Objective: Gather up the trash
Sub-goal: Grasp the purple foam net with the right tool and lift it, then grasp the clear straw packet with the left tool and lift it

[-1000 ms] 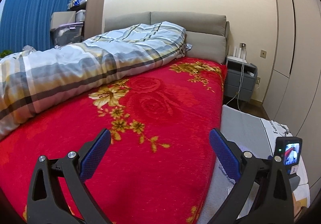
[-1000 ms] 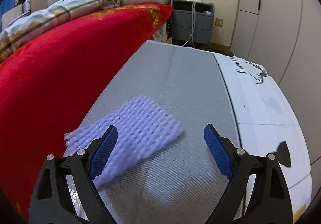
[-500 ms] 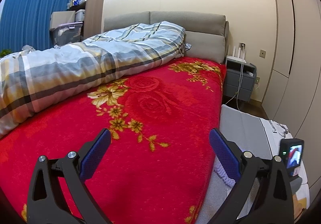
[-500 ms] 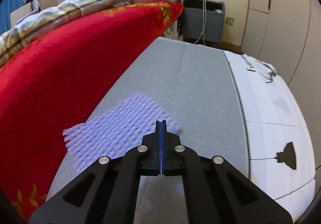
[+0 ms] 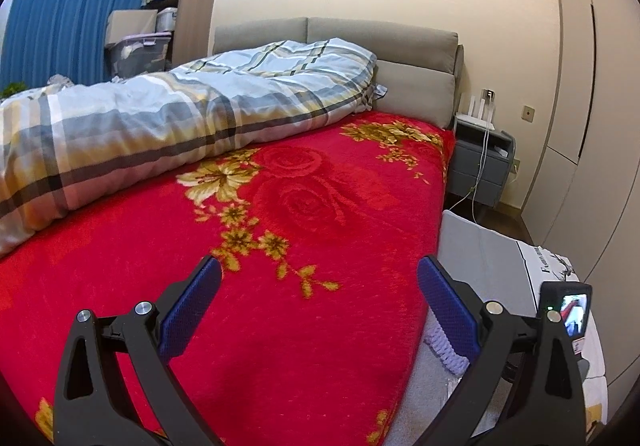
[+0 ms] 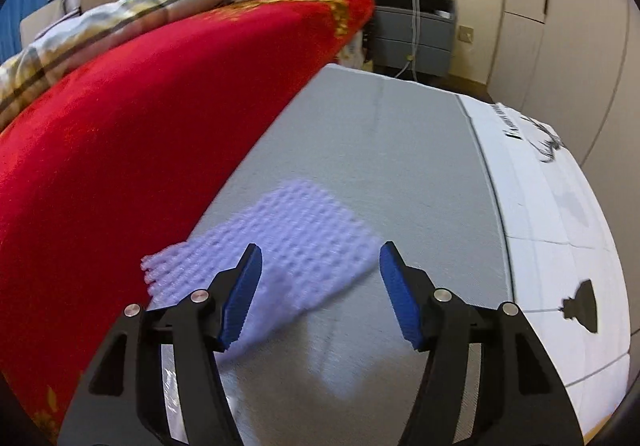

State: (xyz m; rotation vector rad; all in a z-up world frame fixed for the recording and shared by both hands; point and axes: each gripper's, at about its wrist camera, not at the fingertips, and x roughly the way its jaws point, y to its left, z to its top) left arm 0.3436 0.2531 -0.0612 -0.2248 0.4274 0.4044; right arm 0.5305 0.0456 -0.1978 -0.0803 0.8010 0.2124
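One piece of purple foam net (image 6: 280, 246) is seen. It is laid flat on a grey mat (image 6: 392, 150), close to the edge of one bed covered by a red flowery blanket (image 5: 280, 246). The net is blurred in the right wrist view. The right gripper (image 6: 320, 278) is pointed down over the net, and its two blue pads (image 6: 240, 298) are spread and are being opened wider. Part of the net is seen between them, but it is not pinched.

The left gripper (image 5: 320, 302) is held over the red blanket, tilted down a little, with its two pads wide apart and nothing between them. One checked quilt (image 5: 180, 114) is piled on the bed. One grey bedside table (image 5: 480, 162) is seen by the wall.
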